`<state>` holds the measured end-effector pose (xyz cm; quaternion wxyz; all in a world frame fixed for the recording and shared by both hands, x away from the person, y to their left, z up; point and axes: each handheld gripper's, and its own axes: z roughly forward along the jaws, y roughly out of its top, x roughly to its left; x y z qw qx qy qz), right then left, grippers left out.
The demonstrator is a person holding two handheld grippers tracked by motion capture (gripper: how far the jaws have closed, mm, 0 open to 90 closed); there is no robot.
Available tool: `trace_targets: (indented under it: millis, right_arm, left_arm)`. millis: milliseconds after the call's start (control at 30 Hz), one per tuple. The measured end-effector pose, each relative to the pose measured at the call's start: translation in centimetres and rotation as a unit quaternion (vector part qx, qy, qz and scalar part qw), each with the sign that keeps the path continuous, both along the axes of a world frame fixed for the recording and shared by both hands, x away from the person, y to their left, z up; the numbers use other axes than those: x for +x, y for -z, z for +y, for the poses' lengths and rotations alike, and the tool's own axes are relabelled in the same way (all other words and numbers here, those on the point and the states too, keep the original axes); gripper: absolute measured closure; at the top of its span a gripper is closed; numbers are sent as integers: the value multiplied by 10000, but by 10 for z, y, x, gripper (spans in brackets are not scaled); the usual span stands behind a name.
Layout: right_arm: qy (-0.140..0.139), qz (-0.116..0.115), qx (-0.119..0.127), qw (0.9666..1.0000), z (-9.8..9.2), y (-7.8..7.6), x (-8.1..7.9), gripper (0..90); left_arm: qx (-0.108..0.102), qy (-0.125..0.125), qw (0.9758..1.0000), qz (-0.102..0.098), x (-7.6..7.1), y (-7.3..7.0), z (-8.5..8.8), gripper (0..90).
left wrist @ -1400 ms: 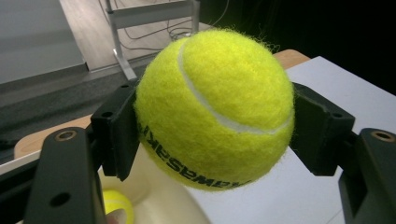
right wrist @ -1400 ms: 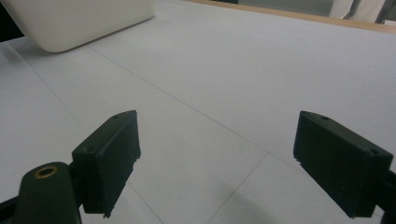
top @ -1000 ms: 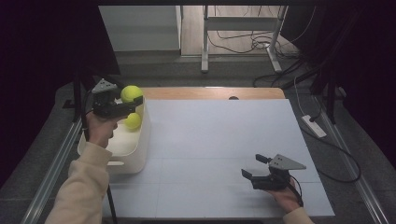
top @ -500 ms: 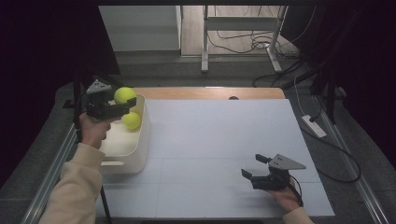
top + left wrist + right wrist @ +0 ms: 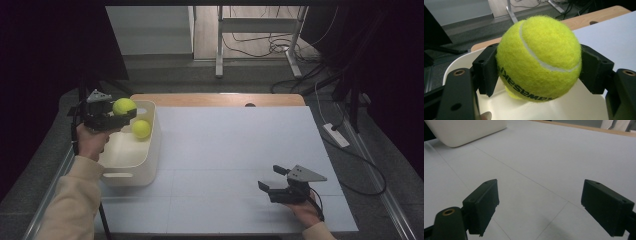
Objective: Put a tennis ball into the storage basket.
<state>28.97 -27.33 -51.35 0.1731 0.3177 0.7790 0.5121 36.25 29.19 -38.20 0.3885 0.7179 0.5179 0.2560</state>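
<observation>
The left gripper (image 5: 121, 113) is clenched on a yellow tennis ball (image 5: 124, 106), its two black jaws pressing the ball's sides. In the left gripper view the ball (image 5: 539, 57) bulges well above the jaws, and the dark lettering along its lower curve is upside down and partly cut off by the jaw, so it is hard to read. Just below the gripper sits a white bin (image 5: 150, 150); a second tennis ball (image 5: 141, 129) lies inside it, just beyond the held one. From the left gripper view only a yellow sliver of that second ball (image 5: 510, 92) peeks out beneath the held ball, and much of the bin's floor is hidden behind it.

The right gripper (image 5: 272, 180) is released, jaws spread wide with only bare white tabletop (image 5: 235, 150) between them. Far ahead of it, in the right gripper view, a corner of the bin (image 5: 466, 131) is cut off by the upper edge.
</observation>
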Motion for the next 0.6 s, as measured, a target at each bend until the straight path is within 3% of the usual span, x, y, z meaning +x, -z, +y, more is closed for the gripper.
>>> trace_targets:
  millis: [367,600]
  right_arm:
    - [-11,-12,-29,10000,1,0,0,147]
    - [-13,-7,-42,10000,1,0,1,146]
  left_arm:
    - [243,13,9993,280,4,10,1,270]
    - [466,1,9976,518,8,17,-1,269]
